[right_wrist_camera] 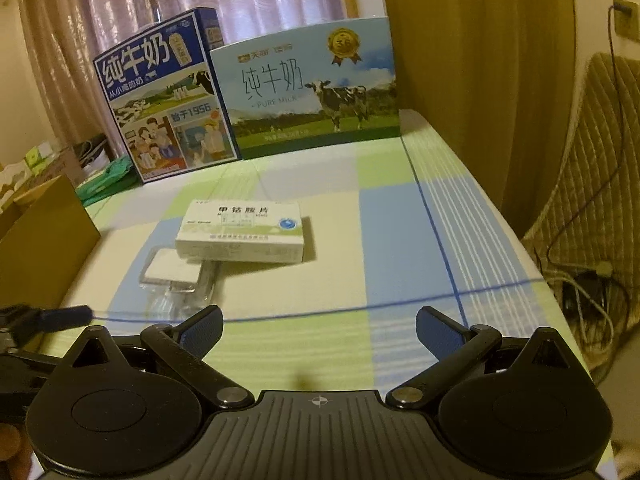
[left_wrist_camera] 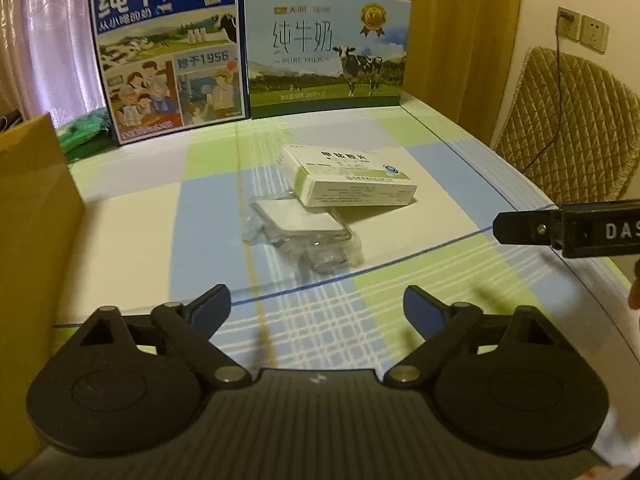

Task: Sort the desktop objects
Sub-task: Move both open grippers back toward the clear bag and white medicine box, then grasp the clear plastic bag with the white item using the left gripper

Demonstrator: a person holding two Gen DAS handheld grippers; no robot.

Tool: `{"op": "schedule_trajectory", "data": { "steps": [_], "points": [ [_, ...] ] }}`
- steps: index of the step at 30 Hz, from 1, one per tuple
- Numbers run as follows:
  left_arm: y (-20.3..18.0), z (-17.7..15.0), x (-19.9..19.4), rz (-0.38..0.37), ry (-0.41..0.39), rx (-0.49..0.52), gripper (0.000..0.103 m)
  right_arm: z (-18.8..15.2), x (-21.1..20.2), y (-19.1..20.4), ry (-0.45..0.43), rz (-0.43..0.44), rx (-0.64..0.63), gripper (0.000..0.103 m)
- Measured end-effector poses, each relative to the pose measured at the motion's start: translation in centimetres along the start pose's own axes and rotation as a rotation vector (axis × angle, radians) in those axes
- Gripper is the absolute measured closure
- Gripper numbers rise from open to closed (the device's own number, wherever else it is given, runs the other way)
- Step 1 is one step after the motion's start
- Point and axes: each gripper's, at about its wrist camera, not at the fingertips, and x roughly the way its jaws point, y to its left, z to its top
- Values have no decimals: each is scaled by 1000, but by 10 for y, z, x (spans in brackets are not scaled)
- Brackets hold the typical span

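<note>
Blue-padded jaws of the left gripper (left_wrist_camera: 317,307) and right gripper (right_wrist_camera: 319,328) are spread wide, nothing held. Ahead, on the checked desk (right_wrist_camera: 400,216), a white medicine box (right_wrist_camera: 244,232) is propped on a clear-wrapped packet (right_wrist_camera: 176,276). Two milk cartons (right_wrist_camera: 312,92) are stood behind.

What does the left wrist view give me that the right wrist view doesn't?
Left wrist only: the right tool's finger reaching in from the right edge, and two wall sockets.
Right wrist only: a tangle of cables on the floor, and clutter past the cardboard box.
Both: the medicine box overlapping a clear plastic packet, two milk cartons behind, and each view's own tool open and empty.
</note>
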Motion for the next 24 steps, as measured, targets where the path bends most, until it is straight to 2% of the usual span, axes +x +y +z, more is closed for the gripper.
{"op": "schedule_trajectory", "data": {
  "steps": [5, 9, 15, 21, 22, 24],
  "points": [
    [-10, 6, 30, 24, 9, -12, 25, 5, 14, -7, 8, 12, 11, 11],
    [-14, 10, 49, 44, 17, -20, 26, 9, 22, -14, 17, 11, 24, 16],
    [-16, 21, 66, 66, 12, -20, 29, 7, 33, -19, 44, 9, 32, 17],
    [-11, 23, 76, 82, 16, -15, 49, 3, 36, -22, 62, 6, 36, 17],
    [-10, 24, 75, 86, 16, -14, 55, 3, 36, -22, 63, 7, 35, 17],
    [-5, 24, 74, 85, 18, -9, 60, 3, 36, -20, 62, 9, 32, 17]
  ]
}}
